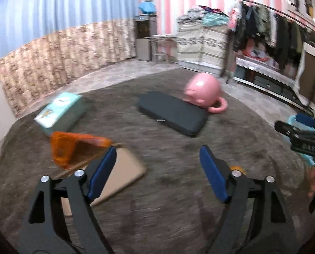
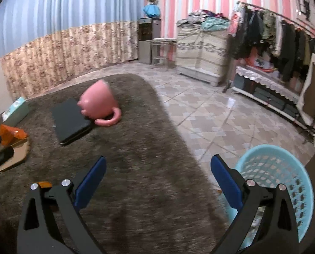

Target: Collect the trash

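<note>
An orange crumpled wrapper point(image 1: 72, 150) lies on the brown rug, partly on a tan flat board point(image 1: 119, 175); it also shows in the right wrist view point(image 2: 10, 135). My left gripper point(image 1: 158, 154) is open and empty, its left finger just right of the wrapper. My right gripper point(image 2: 157, 165) is open and empty above the rug's right edge. A light blue mesh basket point(image 2: 284, 175) stands on the tiled floor at its right finger. A small orange item point(image 2: 44, 184) peeks out behind the right gripper's left finger; it shows in the left wrist view too point(image 1: 236, 168).
On the brown rug point(image 1: 168, 148) lie a teal tissue box point(image 1: 60, 110), a flat black case point(image 1: 172, 112) and a tipped pink mug point(image 1: 203, 93). A clothes rack point(image 2: 284, 40) and a draped cabinet point(image 2: 201, 50) stand behind on the tiled floor point(image 2: 221, 114).
</note>
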Demonstrator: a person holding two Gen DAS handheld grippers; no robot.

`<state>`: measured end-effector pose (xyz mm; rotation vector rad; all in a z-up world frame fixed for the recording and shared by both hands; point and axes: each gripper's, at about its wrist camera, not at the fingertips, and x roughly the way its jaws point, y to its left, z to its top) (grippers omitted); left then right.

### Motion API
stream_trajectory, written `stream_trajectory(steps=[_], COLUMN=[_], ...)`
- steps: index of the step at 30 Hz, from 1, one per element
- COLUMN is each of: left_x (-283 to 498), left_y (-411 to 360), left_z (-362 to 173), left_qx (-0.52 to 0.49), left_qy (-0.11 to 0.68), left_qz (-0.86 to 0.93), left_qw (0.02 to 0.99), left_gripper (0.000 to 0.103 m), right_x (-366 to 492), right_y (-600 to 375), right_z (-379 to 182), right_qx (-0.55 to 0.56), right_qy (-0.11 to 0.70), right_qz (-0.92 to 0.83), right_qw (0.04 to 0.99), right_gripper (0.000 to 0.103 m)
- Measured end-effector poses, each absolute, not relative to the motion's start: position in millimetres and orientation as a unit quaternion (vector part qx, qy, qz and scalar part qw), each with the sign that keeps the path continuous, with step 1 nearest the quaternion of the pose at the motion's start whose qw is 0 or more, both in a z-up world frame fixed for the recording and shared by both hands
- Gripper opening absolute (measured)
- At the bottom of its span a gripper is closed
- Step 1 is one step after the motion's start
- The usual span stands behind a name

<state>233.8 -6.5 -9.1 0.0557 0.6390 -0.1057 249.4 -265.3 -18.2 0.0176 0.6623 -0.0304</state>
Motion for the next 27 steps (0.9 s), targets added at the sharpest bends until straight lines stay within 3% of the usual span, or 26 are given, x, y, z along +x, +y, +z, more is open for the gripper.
stream_trajectory(steps=[9, 16, 17, 20, 23, 27], left_x=[221, 236, 240, 255, 272, 289], left_y=[105, 134, 132, 119, 107, 117], left_z=[-20, -34, -34, -34, -30, -32], left_qx=[-0.020, -0.036, -0.038, -0.032, -0.017, -0.019], left_qy=[0.331, 0.351, 0.352, 0.354, 0.349, 0.356], left_qz=[0.053, 0.073, 0.069, 0.058, 0.064, 0.072], left_qw=[0.942, 0.933, 0.933, 0.933, 0.935, 0.932], left_gripper=[0.086, 0.087, 0.087, 0.087, 0.087, 0.087], right_x=[238, 238, 239, 244, 245, 244], right_y=[-184, -143, -143, -146, -150, -158], right_z=[-35, -59, -59, -62, -61, -53], right_qx=[-0.013, -0.055, -0.052, -0.032, -0.028, -0.025], right_qy=[0.354, 0.393, 0.395, 0.414, 0.414, 0.402], right_qz=[0.112, 0.142, 0.144, 0.157, 0.168, 0.163], right_qw=[0.929, 0.907, 0.906, 0.896, 0.894, 0.901], right_gripper=[0.097, 0.095, 0.089, 0.050, 0.039, 0.036])
